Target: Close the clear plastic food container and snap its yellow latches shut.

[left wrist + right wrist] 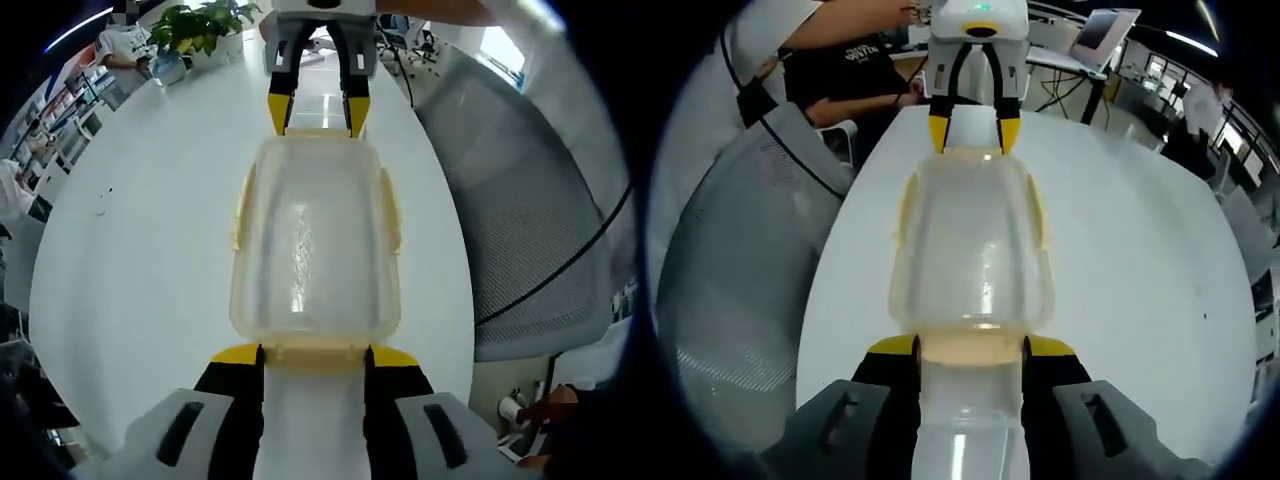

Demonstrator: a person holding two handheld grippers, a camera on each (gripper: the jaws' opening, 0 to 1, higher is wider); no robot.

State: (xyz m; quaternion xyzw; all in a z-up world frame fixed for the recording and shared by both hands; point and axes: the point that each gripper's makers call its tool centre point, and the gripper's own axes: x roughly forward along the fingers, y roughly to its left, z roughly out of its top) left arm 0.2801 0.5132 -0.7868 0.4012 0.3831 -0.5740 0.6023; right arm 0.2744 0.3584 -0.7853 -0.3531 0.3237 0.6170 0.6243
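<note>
A clear plastic food container (315,240) (975,250) lies on the white table (150,260) with its lid on. Pale yellow side latches (243,205) (390,210) lie along its long sides. My left gripper (315,356) stands open at the near end, and the end latch (315,350) fills the gap between its yellow-tipped jaws. My right gripper (972,350) is open in the same way at the opposite end latch (972,352). Each gripper faces the other across the container: the right gripper (318,112) and the left gripper (973,125).
A grey mesh chair (520,230) (730,270) stands close to the table's edge beside the container. A potted plant (200,25) and a person (120,45) are at the far end. Another person (840,70) and a laptop (1100,30) are behind.
</note>
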